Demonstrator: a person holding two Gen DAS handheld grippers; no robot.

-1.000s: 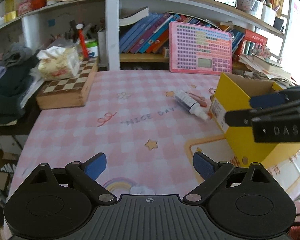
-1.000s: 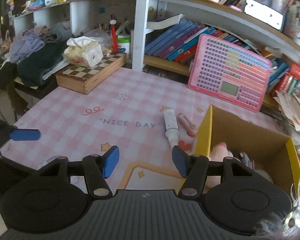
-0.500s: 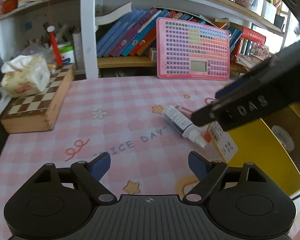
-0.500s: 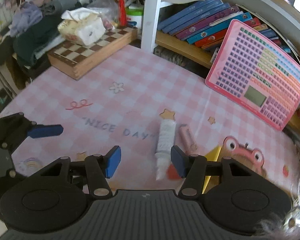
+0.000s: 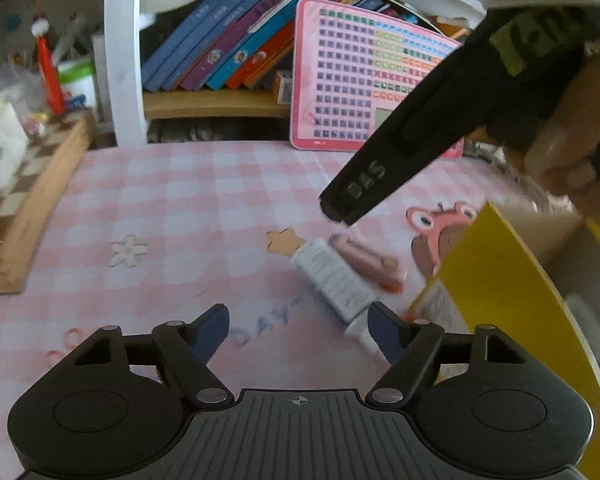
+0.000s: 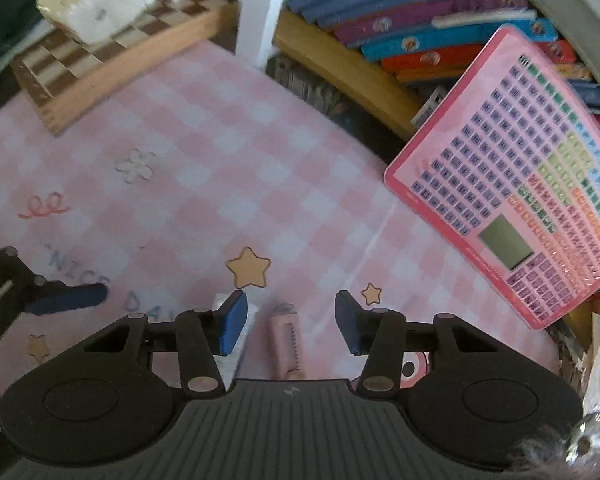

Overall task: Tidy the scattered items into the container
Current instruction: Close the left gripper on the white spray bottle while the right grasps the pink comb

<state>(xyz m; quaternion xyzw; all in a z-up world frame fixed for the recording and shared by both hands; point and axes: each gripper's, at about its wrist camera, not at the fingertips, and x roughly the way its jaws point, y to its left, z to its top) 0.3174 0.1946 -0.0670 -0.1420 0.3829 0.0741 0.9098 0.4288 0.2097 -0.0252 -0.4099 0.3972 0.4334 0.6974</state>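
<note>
A white tube (image 5: 332, 280) and a small pink comb-like item (image 5: 364, 258) lie side by side on the pink checked mat, just left of the yellow cardboard box (image 5: 500, 280). My left gripper (image 5: 298, 334) hovers low in front of them, jaws closing, with the tube's cap end beside its right finger and no pad touching it. A hand holds my right gripper (image 6: 291, 328) pointing steeply down over the pink item (image 6: 286, 340), which lies between its closing jaws without the pads pressing on it. Only an edge of the tube (image 6: 252, 314) shows there.
A pink keypad toy (image 6: 520, 200) leans against the bookshelf behind the mat. A wooden chessboard box (image 6: 100, 56) with a tissue pack (image 6: 96, 4) sits at the far left. A white shelf post (image 5: 124, 52) stands at the back. The left gripper's blue finger (image 6: 68, 298) shows at left.
Both grippers have moved in over the tube and the pink item, and both pairs of jaws have narrowed. The right gripper has tipped downward; the yellow box has left its view.
</note>
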